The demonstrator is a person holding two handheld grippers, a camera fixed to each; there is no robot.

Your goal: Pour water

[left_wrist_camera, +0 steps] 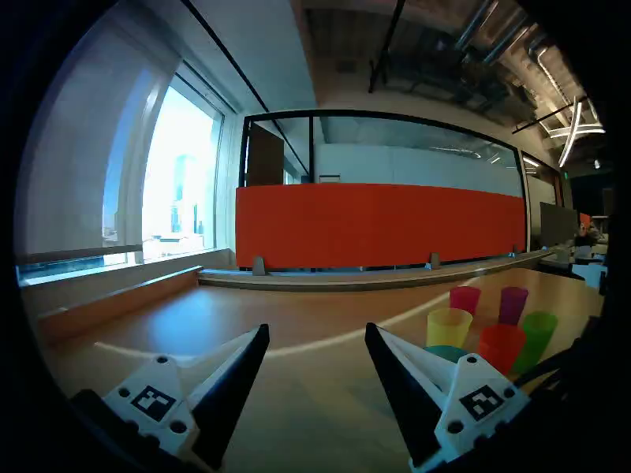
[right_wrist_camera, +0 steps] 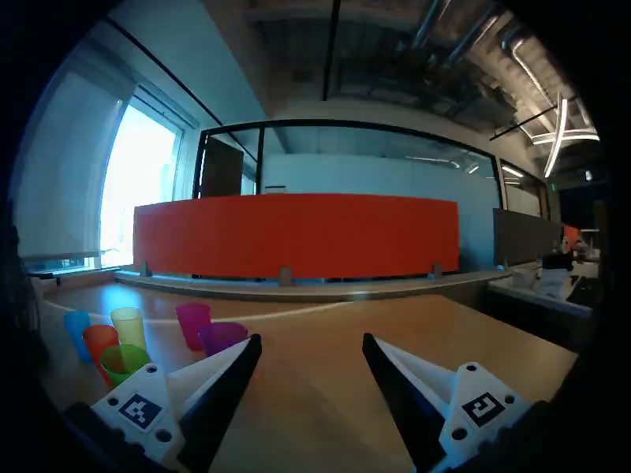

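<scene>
Hard to see: the teal cup [left_wrist_camera: 444,352] sits mostly behind one finger of the left gripper [left_wrist_camera: 315,331], with little more than its rim showing. In the right gripper view the green cup [right_wrist_camera: 122,361] is cut off at the foot by a finger of the right gripper [right_wrist_camera: 311,339]. Whether any cup holds water, I cannot tell.
Cups: six coloured plastic ones bunched close on the wooden table [left_wrist_camera: 315,410], off to the right of the left gripper and to the left of the right gripper. With the teal and green stand a yellow cup [left_wrist_camera: 448,327], an orange cup [left_wrist_camera: 502,347], a pink cup [left_wrist_camera: 465,298] and a purple cup [left_wrist_camera: 513,303].
Axis: each cup stands upright, long axis vertical, mouth to the ceiling.
Left gripper: fingers spread wide, bare tabletop between them, gripping nothing.
Right gripper: likewise spread, nothing between its fingers.
Beyond: an orange partition [left_wrist_camera: 378,225] runs along the table's far edge, with a bright window [left_wrist_camera: 177,197] beside it.
</scene>
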